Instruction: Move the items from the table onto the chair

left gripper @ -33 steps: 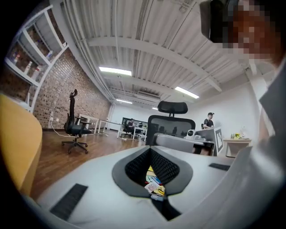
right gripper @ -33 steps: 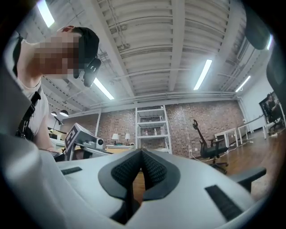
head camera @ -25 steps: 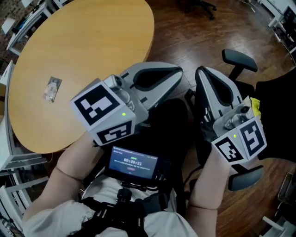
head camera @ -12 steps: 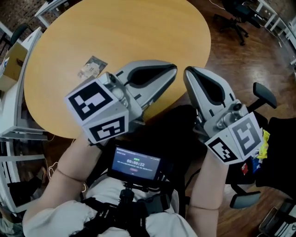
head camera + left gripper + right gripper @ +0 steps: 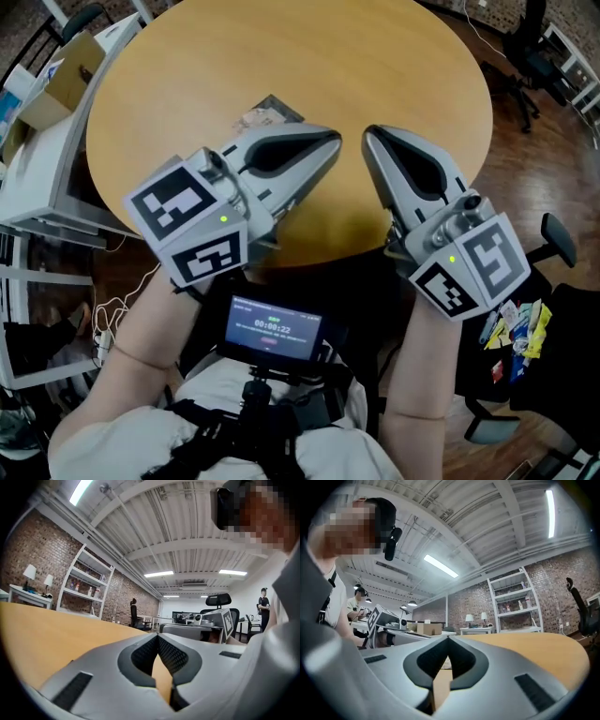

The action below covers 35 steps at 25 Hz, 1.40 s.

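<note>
In the head view, a small packet (image 5: 265,113) is seen lying on the round wooden table (image 5: 394,66), just beyond the tip of the left gripper (image 5: 332,141); the right gripper (image 5: 368,135) is held beside it over the table's near edge. Several bright packets (image 5: 514,323) are seen on the black chair (image 5: 572,342) at the right. In the left gripper view, the jaws are pressed together with nothing between them. In the right gripper view, the jaws are likewise closed and nothing is held.
</note>
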{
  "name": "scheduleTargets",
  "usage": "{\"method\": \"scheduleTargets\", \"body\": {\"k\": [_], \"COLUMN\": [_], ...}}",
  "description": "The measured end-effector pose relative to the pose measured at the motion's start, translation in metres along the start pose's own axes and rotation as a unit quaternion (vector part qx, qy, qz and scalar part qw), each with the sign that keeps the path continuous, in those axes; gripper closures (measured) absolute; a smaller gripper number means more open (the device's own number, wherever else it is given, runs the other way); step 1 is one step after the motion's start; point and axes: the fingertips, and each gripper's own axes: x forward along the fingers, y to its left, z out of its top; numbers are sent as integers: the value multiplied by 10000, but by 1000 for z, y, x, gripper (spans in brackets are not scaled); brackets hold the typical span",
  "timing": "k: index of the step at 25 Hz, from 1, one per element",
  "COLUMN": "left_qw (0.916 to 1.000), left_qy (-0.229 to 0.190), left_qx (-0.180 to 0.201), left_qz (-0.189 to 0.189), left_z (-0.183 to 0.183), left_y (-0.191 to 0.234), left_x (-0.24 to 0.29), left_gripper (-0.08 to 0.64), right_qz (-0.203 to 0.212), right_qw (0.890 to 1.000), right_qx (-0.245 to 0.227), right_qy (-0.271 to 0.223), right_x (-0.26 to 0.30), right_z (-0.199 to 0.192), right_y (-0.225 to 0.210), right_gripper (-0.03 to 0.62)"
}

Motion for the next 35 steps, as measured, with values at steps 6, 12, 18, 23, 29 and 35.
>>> {"method": "scheduleTargets", "body": {"k": [6, 12, 18, 23, 29, 35], "left_qw": [9997, 9987, 9978, 9973, 9970, 9968], "left_qy": [-31, 134, 258, 244, 252, 221], "left_qx": [207, 240, 296, 338, 207, 258], "left_qz": [153, 437, 540, 611, 702, 718], "left_z": [0, -6, -14, -13, -20, -19], "left_y": [6, 18, 20, 22, 27, 25], "left_x": [-4, -16, -21, -25, -26, -27], "left_gripper": [546, 546, 546, 546, 545, 545], "right_qz": [125, 432, 634, 710, 744, 656], "right_qw": [9998, 9990, 9979, 9974, 9971, 9973], "right_qx": [-127, -105, -103, -116, -131, -279], "right_qy": [-31, 53, 66, 28, 76, 191], "right_x": [3, 15, 21, 23, 27, 26], "right_z": [-3, -7, -12, -10, -17, -18], "right_y": [-3, 6, 12, 13, 14, 11], "right_gripper": [589, 589, 589, 589, 588, 581]}}
